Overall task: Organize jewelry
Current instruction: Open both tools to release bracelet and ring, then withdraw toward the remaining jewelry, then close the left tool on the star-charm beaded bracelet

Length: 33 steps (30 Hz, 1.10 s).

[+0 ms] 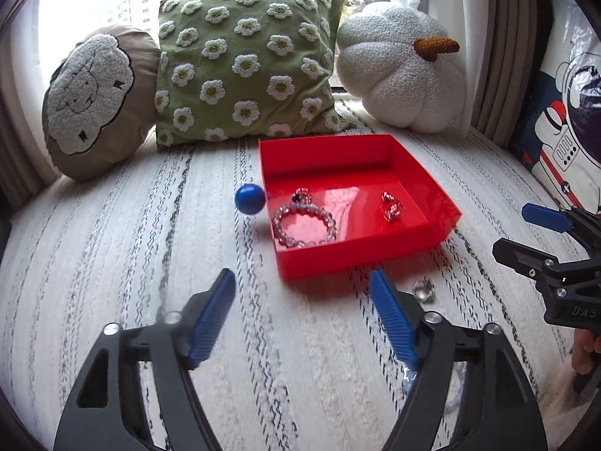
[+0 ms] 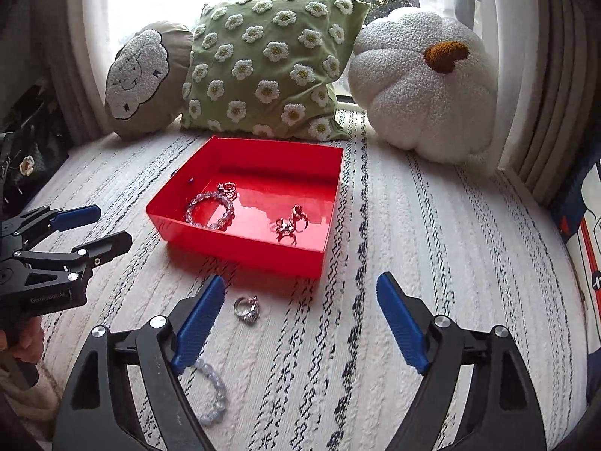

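A beaded bracelet (image 2: 212, 394) and ring (image 2: 247, 310) lay loose before the red tray (image 2: 240, 250); both grippers' fingers, left (image 1: 302, 319) and right (image 2: 300, 323), stood apart, empty, ready to gather them.

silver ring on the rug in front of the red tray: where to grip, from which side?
Judgement only: take the silver ring from above with the right gripper, fingers across the plain band. It lies low on the textured rug, just in front of the red tray, so a side approach would likely snag the pile.
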Available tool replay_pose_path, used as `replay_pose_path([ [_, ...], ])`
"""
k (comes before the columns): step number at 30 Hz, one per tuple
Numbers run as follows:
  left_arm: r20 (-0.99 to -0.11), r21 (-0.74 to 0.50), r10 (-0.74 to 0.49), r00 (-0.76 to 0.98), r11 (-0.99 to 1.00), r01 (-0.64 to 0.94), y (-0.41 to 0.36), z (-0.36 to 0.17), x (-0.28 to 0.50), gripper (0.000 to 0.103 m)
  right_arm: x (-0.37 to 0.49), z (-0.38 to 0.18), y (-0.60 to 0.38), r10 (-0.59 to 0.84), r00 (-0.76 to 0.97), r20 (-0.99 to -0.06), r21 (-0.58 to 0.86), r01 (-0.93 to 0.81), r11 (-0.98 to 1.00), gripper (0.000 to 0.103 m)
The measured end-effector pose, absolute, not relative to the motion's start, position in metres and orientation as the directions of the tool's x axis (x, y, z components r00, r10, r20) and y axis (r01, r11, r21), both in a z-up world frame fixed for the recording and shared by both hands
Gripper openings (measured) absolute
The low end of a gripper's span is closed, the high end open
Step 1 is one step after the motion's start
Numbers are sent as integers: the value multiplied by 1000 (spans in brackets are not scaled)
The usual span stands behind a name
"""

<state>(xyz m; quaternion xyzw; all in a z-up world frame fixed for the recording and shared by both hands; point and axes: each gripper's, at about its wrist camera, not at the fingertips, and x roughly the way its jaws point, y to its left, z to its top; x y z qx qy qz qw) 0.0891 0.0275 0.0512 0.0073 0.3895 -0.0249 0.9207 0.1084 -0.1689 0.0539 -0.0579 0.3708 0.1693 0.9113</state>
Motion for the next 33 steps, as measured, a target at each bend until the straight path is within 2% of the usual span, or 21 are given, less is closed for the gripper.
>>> replay_pose_path([
  [1,-714,-3,-38,700,999,51,28,49,82,84,101,49,-170,270,665,-697,26,-352,935,83],
  [6,-721,-6,-40,691,999,51,29,33,57,86,76,28,-173,297,646,-704,68,-355,932,87],
  [18,-769,-70,-100,631,995,72,27,-9,37,86,62,6,-183,280,640,-715,86,-316,945,89],
  [25,-783,-62,-127,609,990,127,-6,-11,42,86,63,7,-187,277,640,-716,98,-301,949,89],
  [33,-807,-20,-99,583,990,139,-29,-25,51,86,63,9,-193,288,640,-712,119,-294,948,89],
])
